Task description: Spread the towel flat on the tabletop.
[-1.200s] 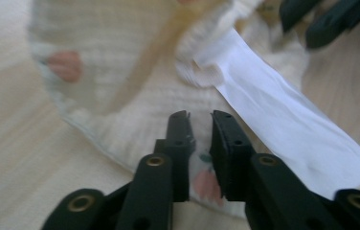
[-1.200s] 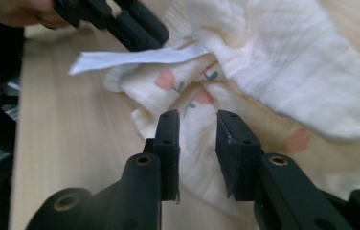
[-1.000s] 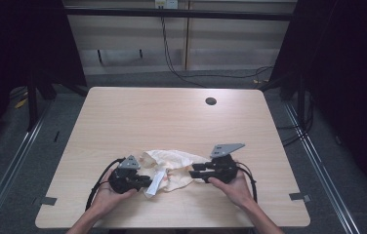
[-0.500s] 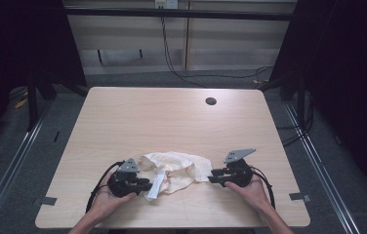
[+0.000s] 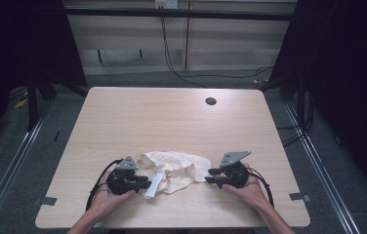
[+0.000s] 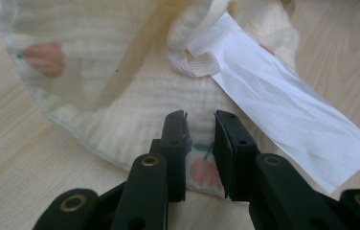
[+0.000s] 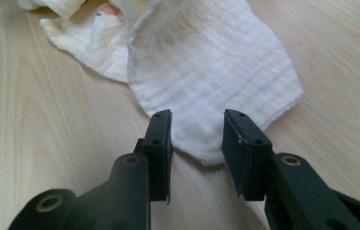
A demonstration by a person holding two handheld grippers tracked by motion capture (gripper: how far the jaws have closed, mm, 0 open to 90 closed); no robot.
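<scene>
A cream muslin cloth (image 5: 174,168) with small fruit prints lies crumpled near the table's front edge, between both grippers. My left gripper (image 5: 145,184) sits at its left end. In the left gripper view the jaws (image 6: 200,120) stand slightly apart over the printed hem of the cloth (image 6: 120,96), beside a white label (image 6: 283,115) and a woven loop (image 6: 197,62). My right gripper (image 5: 210,175) is at the cloth's right end. Its jaws (image 7: 197,120) are open around a rounded corner of the cloth (image 7: 211,62), which lies flat on the wood.
The wooden table (image 5: 172,122) has a dark round cable hole (image 5: 211,101) at the back right. Dark floor, metal rails and cables surround the table. The person's hands reach in over the front edge.
My right gripper has moved to the right and the cloth has spread out that way. The left gripper has stayed almost in place.
</scene>
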